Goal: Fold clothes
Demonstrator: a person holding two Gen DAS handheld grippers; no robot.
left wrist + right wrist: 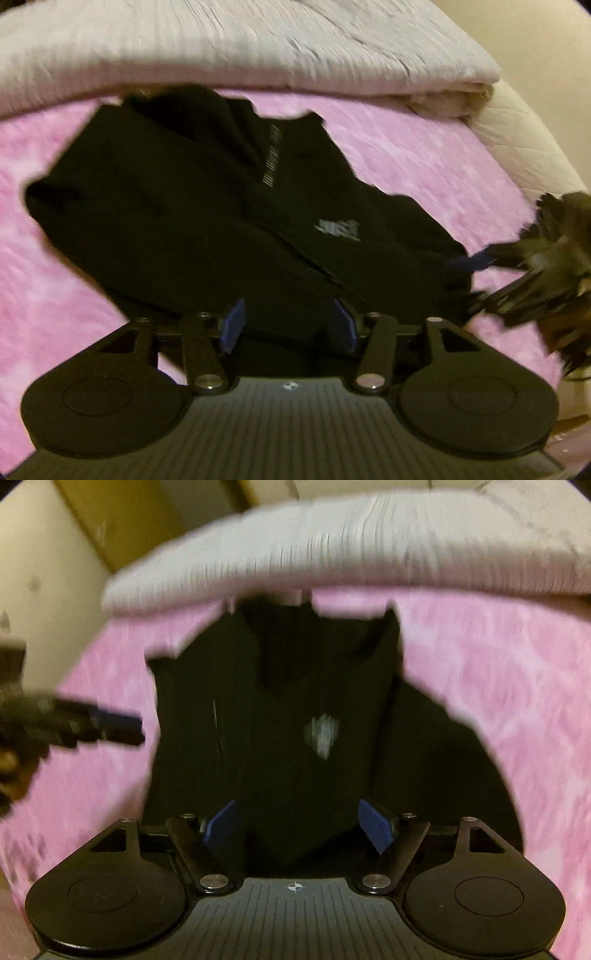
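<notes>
The black top [207,206] lies partly folded on the pink blanket [424,147], its collar end next to the folded pale quilt [221,48] and its hem end towards the person. Its long axis runs from the quilt towards the two grippers, slanted in the left wrist view, with the small pale logo [338,229] facing up on the upper layer. The left gripper [290,325] stands released, pads apart above the hem end and pressing on nothing. The right gripper [299,825] is likewise spread wide over the hem, empty. This looks like the pause between folds. The next move probably calls for pinching the hem corners and carrying them towards the quilt.
</notes>
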